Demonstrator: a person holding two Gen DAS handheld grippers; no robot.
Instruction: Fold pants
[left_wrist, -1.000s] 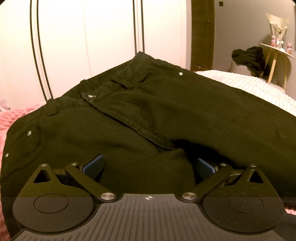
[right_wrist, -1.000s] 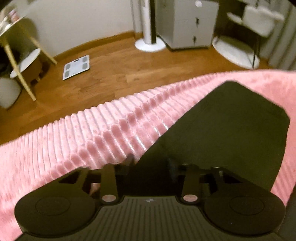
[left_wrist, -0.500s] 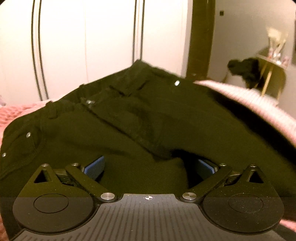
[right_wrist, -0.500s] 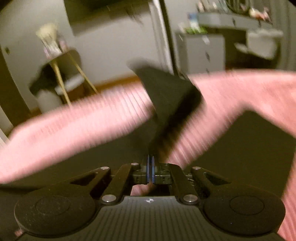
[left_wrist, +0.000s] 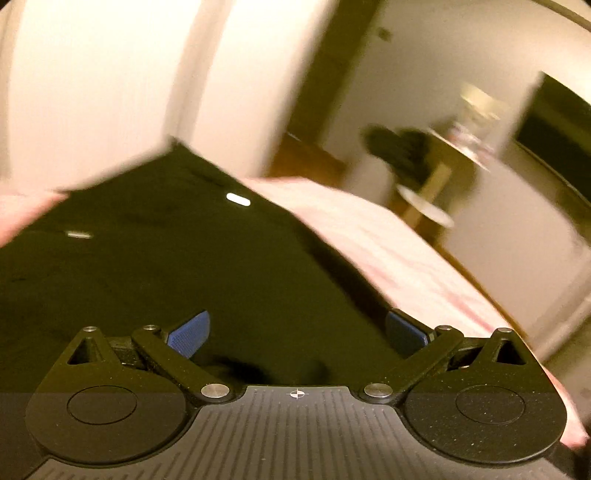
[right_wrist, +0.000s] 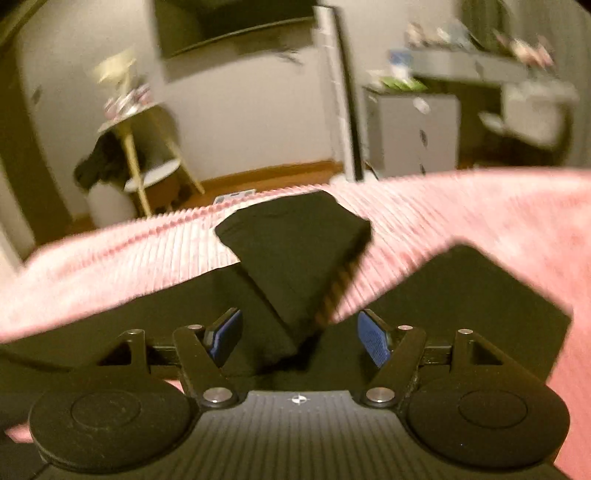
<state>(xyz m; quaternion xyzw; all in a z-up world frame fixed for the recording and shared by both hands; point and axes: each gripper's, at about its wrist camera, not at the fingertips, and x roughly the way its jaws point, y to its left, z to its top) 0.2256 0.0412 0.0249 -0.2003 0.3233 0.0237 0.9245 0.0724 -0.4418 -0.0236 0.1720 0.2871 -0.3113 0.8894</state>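
The left gripper (left_wrist: 297, 330) is spread wide and grips nothing, low over the black pants (left_wrist: 155, 266). The right gripper (right_wrist: 301, 338) is also wide apart, a folded leg between its fingers, ungripped. The pants lie on the pink bed (right_wrist: 480, 218).

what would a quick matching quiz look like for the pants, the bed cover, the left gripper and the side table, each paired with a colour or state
Things:
1. pants
2. bed cover
3. left gripper
4. side table

Colour or state:
A. pink and ribbed
B. jaws spread wide apart
C. black, with one leg end lying across the cover
D. pale wooden legs, with dark clothing hanging off it

Pairs: 1-C, 2-A, 3-B, 4-D
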